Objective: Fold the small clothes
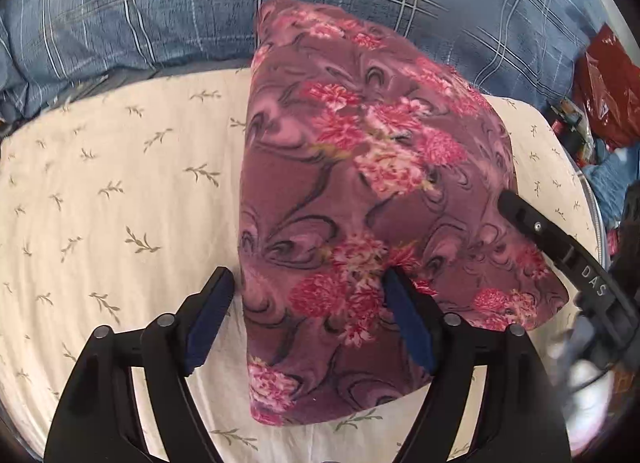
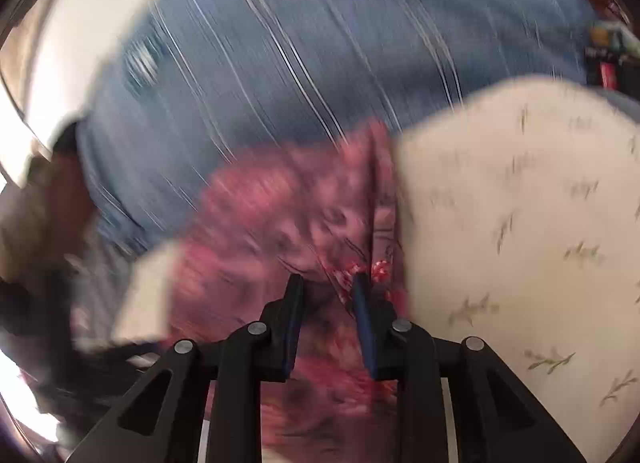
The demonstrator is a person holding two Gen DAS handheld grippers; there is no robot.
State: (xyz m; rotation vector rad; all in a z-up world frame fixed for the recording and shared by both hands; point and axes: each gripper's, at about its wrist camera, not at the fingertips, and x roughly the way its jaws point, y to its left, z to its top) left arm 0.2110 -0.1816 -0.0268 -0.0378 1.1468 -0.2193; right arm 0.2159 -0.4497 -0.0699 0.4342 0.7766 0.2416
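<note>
A folded purple cloth with pink flowers lies on a cream leaf-print pad. My left gripper is open; its left finger is just off the cloth's left edge and its right finger rests on the cloth. My right gripper shows in the left wrist view as a black finger lying over the cloth's right edge. In the blurred right wrist view my right gripper is narrowly open with a fold of the cloth between and under its fingers; I cannot tell whether it grips it.
A blue plaid bedcover lies behind the pad and shows in the right wrist view. Red bags and clutter sit at the far right. The pad's right edge is near my right gripper.
</note>
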